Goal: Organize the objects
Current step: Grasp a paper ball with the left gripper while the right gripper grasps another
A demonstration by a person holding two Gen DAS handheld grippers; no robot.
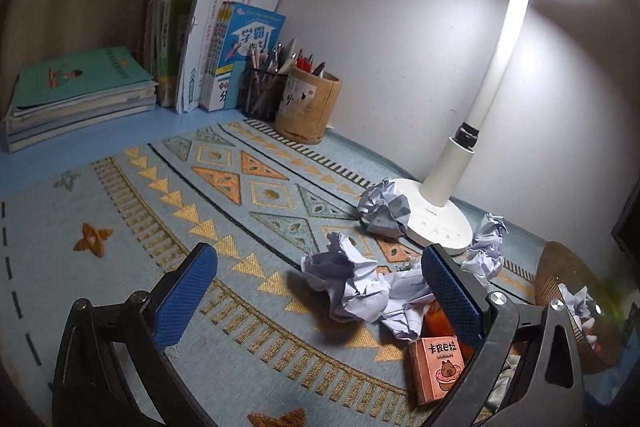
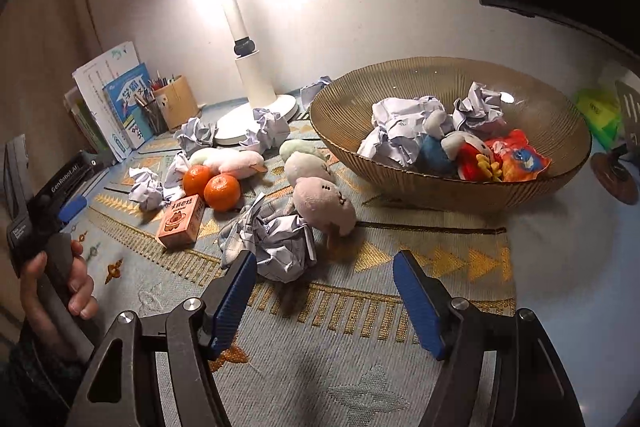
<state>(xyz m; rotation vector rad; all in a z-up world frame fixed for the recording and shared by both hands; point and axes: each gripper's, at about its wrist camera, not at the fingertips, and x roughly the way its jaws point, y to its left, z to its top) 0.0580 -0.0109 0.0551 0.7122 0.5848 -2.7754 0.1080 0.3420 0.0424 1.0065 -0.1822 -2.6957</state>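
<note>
Crowding mat (image 2: 400, 267): paper balls (image 2: 284, 247), oranges (image 2: 222, 191), plush toys (image 2: 322, 207)

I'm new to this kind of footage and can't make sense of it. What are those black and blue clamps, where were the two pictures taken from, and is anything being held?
There is no robot here: a person's hand holds a handheld gripper, one in each hand. Each picture comes from a camera on one gripper, looking along its blue-padded fingers. The left gripper and right gripper are both open and hold nothing. On the patterned mat lie crumpled paper balls, two oranges, plush toys and a small orange box. The ribbed bowl already holds paper and toys. A lit desk lamp stands behind.
</note>
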